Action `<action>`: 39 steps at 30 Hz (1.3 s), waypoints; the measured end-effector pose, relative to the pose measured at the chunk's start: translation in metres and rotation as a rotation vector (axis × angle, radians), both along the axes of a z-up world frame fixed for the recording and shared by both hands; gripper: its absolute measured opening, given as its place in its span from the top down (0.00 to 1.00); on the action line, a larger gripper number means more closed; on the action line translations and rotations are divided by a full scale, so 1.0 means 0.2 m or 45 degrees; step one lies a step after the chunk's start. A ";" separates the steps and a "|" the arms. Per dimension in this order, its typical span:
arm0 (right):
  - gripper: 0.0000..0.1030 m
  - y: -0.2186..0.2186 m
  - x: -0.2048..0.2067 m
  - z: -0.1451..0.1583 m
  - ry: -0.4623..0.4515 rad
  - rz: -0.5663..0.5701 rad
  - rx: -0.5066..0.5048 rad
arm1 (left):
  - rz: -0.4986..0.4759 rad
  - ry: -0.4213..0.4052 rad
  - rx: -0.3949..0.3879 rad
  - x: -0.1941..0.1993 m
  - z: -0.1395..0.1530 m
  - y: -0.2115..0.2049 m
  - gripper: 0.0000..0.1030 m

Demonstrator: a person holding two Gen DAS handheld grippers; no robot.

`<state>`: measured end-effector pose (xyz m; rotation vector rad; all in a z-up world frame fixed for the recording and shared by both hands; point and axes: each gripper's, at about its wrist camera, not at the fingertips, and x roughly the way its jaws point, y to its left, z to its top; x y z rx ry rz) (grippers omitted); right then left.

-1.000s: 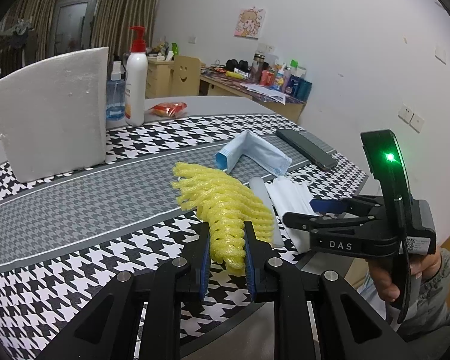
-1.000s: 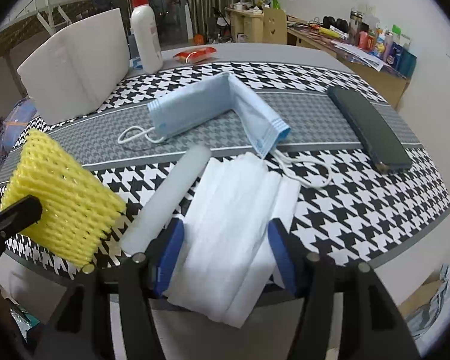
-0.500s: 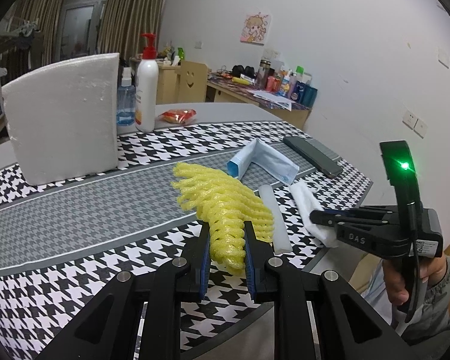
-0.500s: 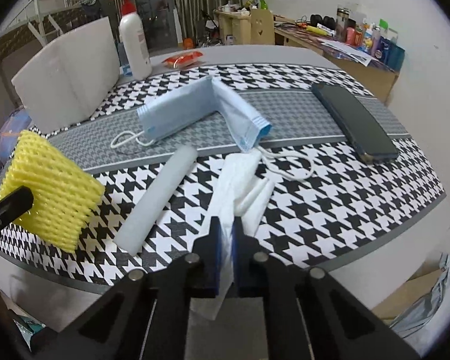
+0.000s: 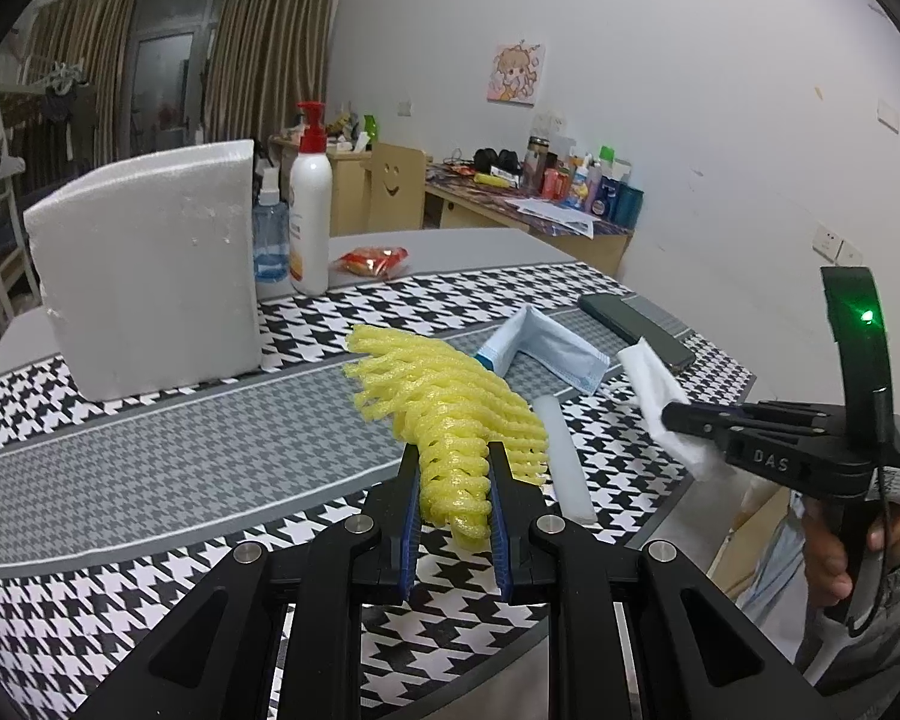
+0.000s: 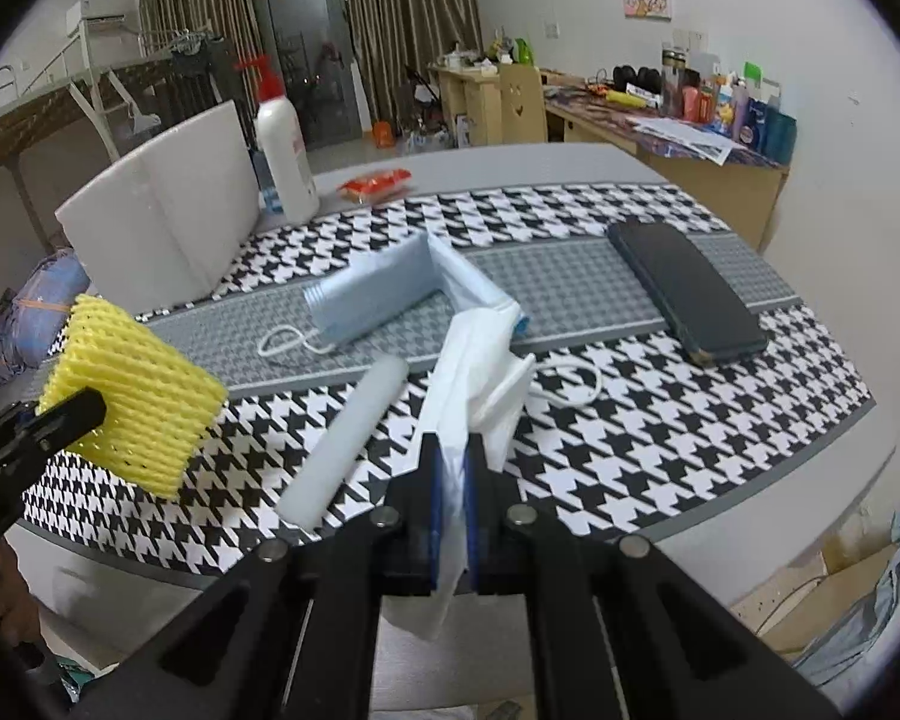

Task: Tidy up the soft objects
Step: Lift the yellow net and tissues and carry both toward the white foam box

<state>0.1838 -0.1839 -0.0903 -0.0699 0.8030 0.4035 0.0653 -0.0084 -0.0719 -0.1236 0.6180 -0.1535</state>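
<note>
My left gripper (image 5: 453, 471) is shut on a yellow foam net sleeve (image 5: 444, 399), held just above the near table edge; in the right wrist view the sleeve (image 6: 135, 402) shows at the left. The right gripper (image 6: 453, 468) is shut on a white folded tissue (image 6: 477, 366), pinched at its near end and lifted off the cloth; from the left wrist view that tissue (image 5: 660, 396) hangs from the right gripper (image 5: 675, 417). A blue face mask (image 6: 384, 294) and a white foam rod (image 6: 345, 438) lie on the houndstooth tablecloth (image 6: 660, 444).
A white foam block (image 5: 150, 270) stands at the back left, with a pump bottle (image 5: 310, 216), a small spray bottle (image 5: 268, 240) and a red snack packet (image 5: 371, 259) behind it. A dark phone (image 6: 684, 294) lies at the right. A person's hand (image 5: 837, 558) holds the right gripper.
The right gripper closed on the white tissue, bunching it, and lifted its near end off the table. The left gripper kept its hold on the yellow sleeve and hardly moved.
</note>
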 end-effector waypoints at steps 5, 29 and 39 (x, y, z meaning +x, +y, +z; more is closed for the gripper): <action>0.91 0.01 -0.01 0.05 -0.041 0.009 0.012 | 0.011 -0.015 0.021 0.01 0.03 0.00 0.80; 0.91 0.10 -0.01 0.22 -0.174 0.079 0.079 | 0.073 -0.121 0.108 0.02 0.18 0.10 0.80; 0.91 0.14 -0.02 0.26 -0.213 0.119 0.098 | 0.097 -0.152 0.124 0.01 0.23 0.12 0.80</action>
